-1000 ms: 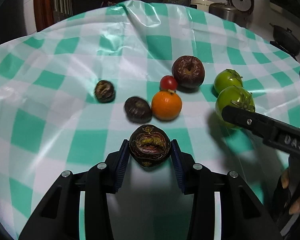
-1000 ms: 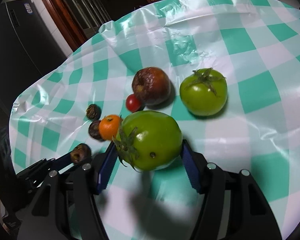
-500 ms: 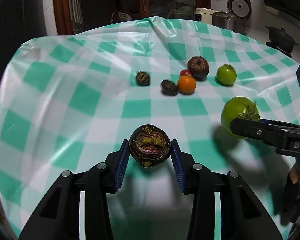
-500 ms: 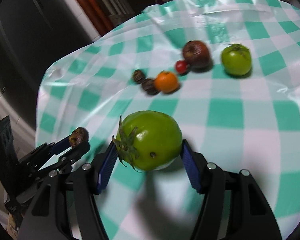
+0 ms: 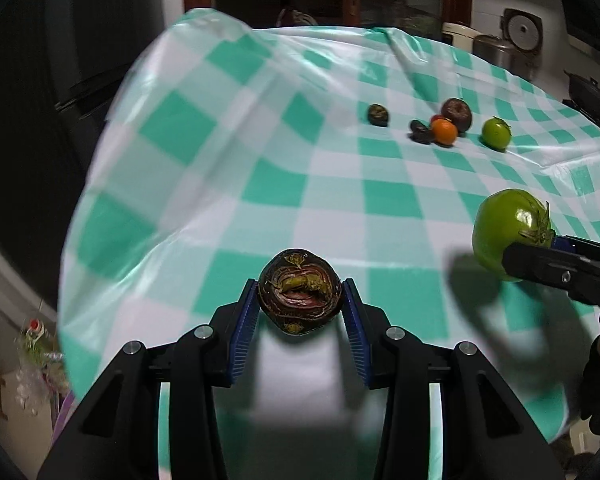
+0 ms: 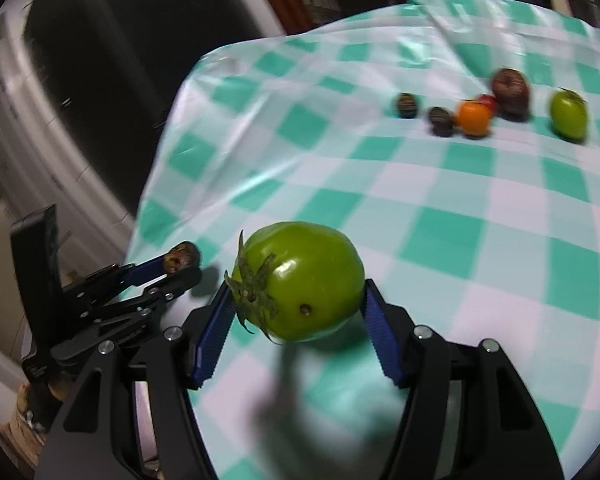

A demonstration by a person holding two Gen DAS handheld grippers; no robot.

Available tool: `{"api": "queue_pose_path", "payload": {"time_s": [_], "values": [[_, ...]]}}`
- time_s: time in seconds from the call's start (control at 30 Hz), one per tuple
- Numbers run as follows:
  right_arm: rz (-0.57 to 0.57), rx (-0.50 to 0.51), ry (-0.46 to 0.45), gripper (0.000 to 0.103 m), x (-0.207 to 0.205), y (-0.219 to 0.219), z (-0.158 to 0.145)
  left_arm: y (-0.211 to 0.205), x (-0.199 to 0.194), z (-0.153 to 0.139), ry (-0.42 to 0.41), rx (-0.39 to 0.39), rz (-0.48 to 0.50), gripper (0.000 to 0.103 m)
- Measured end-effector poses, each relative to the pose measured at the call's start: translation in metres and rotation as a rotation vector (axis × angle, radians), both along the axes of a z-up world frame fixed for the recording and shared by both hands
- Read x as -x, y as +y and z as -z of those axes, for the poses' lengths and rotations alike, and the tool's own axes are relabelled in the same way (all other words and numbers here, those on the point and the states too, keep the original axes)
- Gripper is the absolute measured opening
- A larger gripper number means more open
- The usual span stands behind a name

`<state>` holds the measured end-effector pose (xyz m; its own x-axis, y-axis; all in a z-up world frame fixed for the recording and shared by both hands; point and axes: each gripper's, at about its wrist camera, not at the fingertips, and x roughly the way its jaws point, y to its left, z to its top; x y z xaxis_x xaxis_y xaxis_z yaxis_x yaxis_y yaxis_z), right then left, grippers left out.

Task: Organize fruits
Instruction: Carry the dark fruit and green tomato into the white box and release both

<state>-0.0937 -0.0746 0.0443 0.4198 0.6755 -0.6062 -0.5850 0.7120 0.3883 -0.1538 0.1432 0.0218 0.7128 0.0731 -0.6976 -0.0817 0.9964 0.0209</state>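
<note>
Your left gripper (image 5: 300, 294) pinches one dark wrinkled fruit (image 5: 299, 291), right gripper (image 6: 296, 300) one green tomato (image 6: 300, 280); five fruits (image 5: 444, 131) near the tablecloth's (image 5: 228, 152) far edge.

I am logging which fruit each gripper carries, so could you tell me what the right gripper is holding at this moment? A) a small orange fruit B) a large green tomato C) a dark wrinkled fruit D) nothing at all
B: in the right wrist view the right gripper has its blue pads pressed on either side of a large green tomato, while the dark wrinkled fruit sits in the left gripper.
</note>
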Motion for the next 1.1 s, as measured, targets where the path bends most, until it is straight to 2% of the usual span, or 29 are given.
{"api": "queue_pose_path", "payload": {"time_s": [0.1, 0.43, 0.57, 0.67, 0.8, 0.97, 1.1], "values": [[-0.066, 0.017, -0.025, 0.064, 0.019, 0.022, -0.003, 0.017, 0.020, -0.001, -0.011, -0.023, -0.035, 0.040], [-0.308, 0.076, -0.126, 0.064, 0.090, 0.096, -0.009, 0.082, 0.098, -0.002, -0.052, -0.006, -0.157, 0.040], [-0.428, 0.093, -0.165, 0.064, 0.118, 0.125, -0.011, 0.108, 0.127, 0.004, -0.030, -0.033, -0.228, 0.040], [-0.530, 0.130, -0.187, 0.064, 0.140, 0.150, -0.006, 0.126, 0.142, 0.013, 0.000, -0.026, -0.265, 0.040], [-0.665, 0.205, -0.177, 0.064, 0.165, 0.187, 0.012, 0.152, 0.155, 0.041, 0.091, -0.034, -0.326, 0.041], [-0.779, 0.383, -0.147, 0.064, 0.182, 0.243, 0.057, 0.176, 0.162, 0.086, 0.257, -0.068, -0.369, 0.041], [-0.834, 0.531, -0.151, 0.064, 0.190, 0.283, 0.094, 0.202, 0.170, 0.131, 0.411, -0.009, -0.418, 0.040]]}}
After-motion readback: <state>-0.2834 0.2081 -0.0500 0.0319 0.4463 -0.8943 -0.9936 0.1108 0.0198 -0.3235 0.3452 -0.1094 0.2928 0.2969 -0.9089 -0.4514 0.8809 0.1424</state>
